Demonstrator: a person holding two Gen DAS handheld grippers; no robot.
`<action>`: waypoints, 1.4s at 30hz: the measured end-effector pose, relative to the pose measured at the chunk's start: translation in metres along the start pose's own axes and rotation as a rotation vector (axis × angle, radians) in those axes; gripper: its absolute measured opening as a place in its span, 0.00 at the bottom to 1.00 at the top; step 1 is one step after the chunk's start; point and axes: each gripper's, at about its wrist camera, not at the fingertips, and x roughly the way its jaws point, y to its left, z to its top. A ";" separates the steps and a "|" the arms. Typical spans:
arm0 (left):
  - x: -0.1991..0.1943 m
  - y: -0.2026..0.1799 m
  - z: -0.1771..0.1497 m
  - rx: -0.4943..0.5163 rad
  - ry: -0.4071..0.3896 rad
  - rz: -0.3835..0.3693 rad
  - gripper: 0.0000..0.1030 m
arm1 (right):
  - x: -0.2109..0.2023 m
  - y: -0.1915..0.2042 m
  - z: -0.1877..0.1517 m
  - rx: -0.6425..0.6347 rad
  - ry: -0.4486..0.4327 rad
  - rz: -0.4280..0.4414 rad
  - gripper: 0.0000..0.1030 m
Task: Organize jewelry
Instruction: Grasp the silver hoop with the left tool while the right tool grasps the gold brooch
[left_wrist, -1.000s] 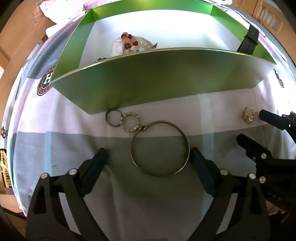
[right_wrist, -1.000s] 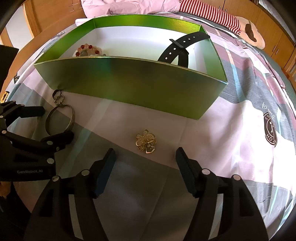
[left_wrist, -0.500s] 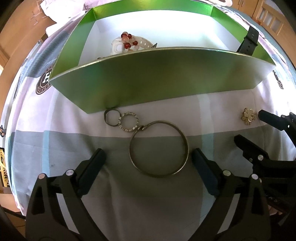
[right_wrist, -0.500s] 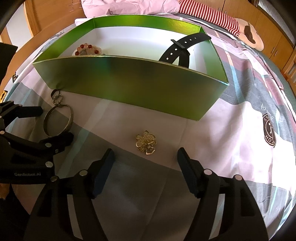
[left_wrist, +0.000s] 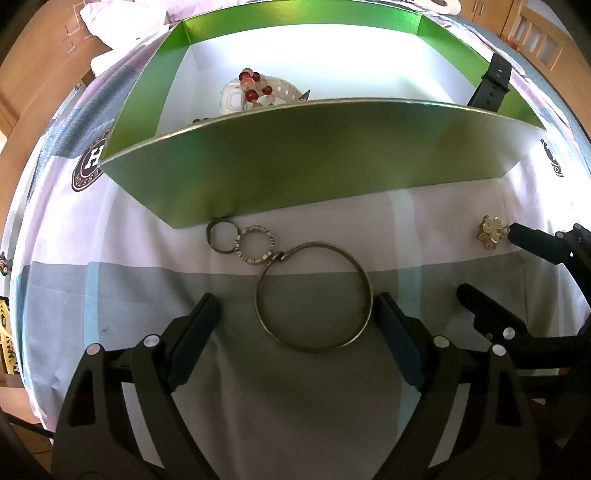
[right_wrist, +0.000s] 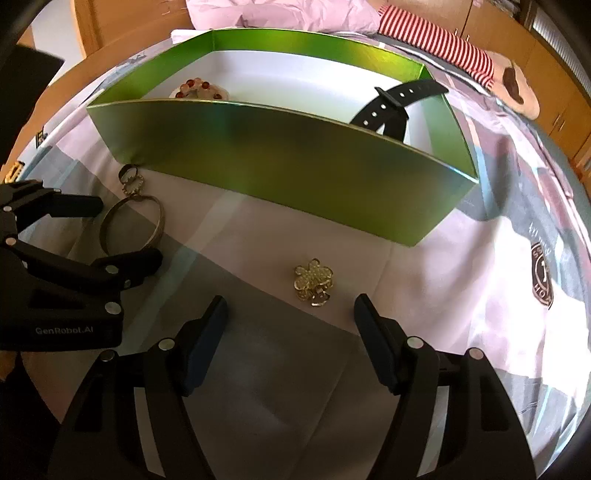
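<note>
A metal bangle (left_wrist: 314, 295) with two small rings linked to it (left_wrist: 255, 245) lies on the bedsheet in front of a green box (left_wrist: 317, 155). My left gripper (left_wrist: 297, 308) is open, its fingers either side of the bangle's near half. A gold flower brooch (right_wrist: 314, 280) lies on the sheet just ahead of my open right gripper (right_wrist: 290, 308). The bangle (right_wrist: 131, 225) and left gripper (right_wrist: 125, 230) show at left in the right wrist view. The box holds a red-beaded bracelet (left_wrist: 251, 86), a white strap (left_wrist: 266, 92) and a black watch strap (right_wrist: 399, 101).
The box's near wall (right_wrist: 295, 162) stands just behind the loose jewelry. The right gripper (left_wrist: 487, 262) shows at the right edge of the left wrist view, beside the brooch (left_wrist: 491, 230). Pink bedding and a striped sleeve (right_wrist: 443, 48) lie beyond the box.
Both grippers have eased back very slightly; the bangle and brooch lie where they were. Both stay open.
</note>
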 end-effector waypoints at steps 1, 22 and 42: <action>0.001 0.001 0.000 0.000 0.000 -0.001 0.84 | -0.001 0.000 0.000 0.003 -0.006 -0.010 0.68; -0.001 -0.001 0.001 0.005 -0.019 0.003 0.75 | 0.001 -0.007 0.006 0.035 -0.066 -0.020 0.24; -0.002 0.000 0.003 0.007 -0.017 -0.007 0.67 | 0.001 -0.016 0.005 0.079 -0.061 -0.003 0.29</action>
